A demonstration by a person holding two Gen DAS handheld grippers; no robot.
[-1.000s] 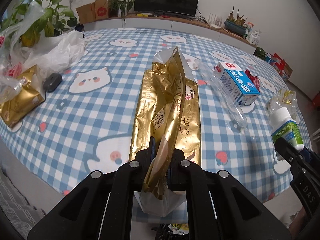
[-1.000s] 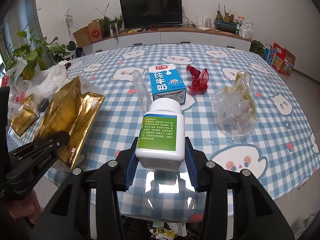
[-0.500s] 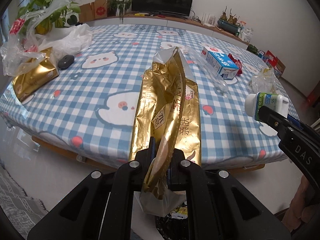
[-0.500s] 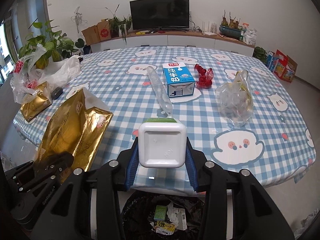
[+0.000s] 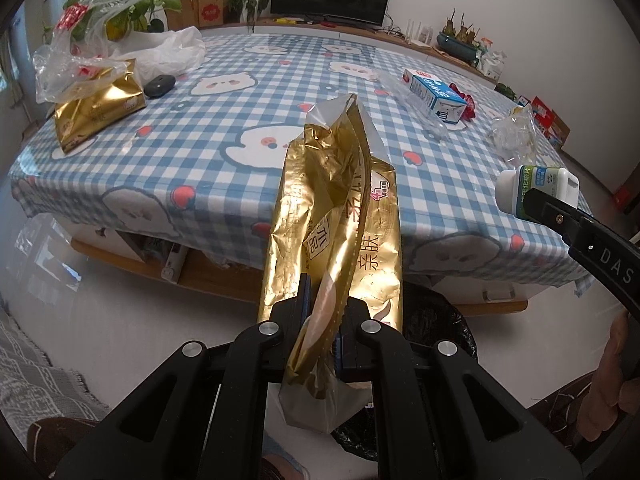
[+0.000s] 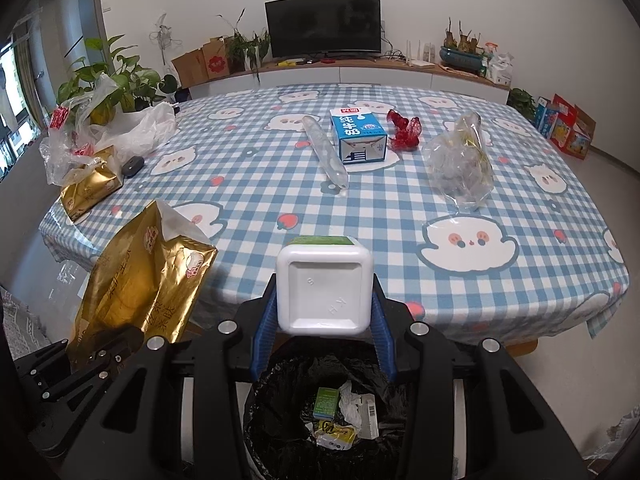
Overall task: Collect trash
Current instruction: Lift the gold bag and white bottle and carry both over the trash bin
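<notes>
My left gripper [image 5: 324, 320] is shut on an empty gold foil bag [image 5: 340, 208], held in the air in front of the table; the bag also shows in the right wrist view [image 6: 144, 280]. My right gripper [image 6: 324, 320] is shut on a white pill bottle with a green label [image 6: 324, 284], tipped on its side with its base toward the camera, right above a black-lined trash bin [image 6: 280, 432] that holds some litter. The bottle also shows in the left wrist view [image 5: 536, 192]. The bin's black liner [image 5: 440, 320] shows behind the gold bag.
On the blue checked table [image 6: 400, 208] lie a blue milk carton [image 6: 358, 136], a clear plastic bottle [image 6: 326, 152], a red wrapper [image 6: 404, 132], a clear plastic bag [image 6: 460, 164], a second gold bag [image 6: 88, 188], a dark mouse [image 6: 132, 166] and white bags with a plant [image 6: 120, 120].
Both grippers have drawn back from the table with their loads. The pill bottle has tipped from upright onto its side and now hangs over the trash bin.
</notes>
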